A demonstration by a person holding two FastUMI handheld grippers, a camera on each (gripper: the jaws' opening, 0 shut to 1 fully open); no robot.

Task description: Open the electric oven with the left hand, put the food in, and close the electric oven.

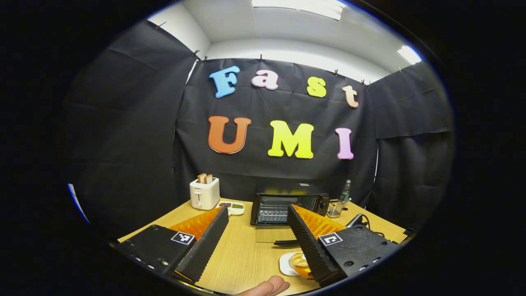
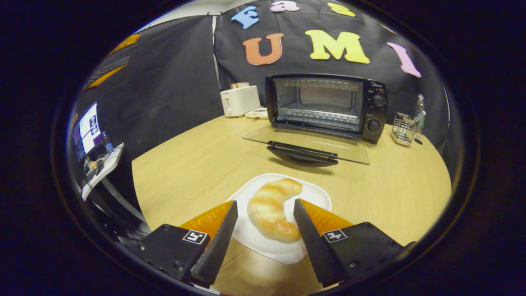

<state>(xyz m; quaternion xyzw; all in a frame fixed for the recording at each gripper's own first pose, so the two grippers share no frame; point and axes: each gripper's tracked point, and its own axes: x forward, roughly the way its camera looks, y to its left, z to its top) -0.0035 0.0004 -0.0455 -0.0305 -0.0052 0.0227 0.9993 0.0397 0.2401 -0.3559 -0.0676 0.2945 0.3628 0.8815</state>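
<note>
Right tool [image 2: 265,213] is basically on top of the croissant [image 2: 271,207] already, fingers spread with one on each side and not pinching yet. It sits on the white plate [image 2: 316,195], long axis running roughly away from the tool, curling right at the far end. Straight past the plate is the electric oven [image 2: 326,105], door [image 2: 306,144] dropped flat over the counter [image 2: 185,164]. Left tool [image 1: 257,230] is spread too, holding nothing, farther back from the oven.
</note>
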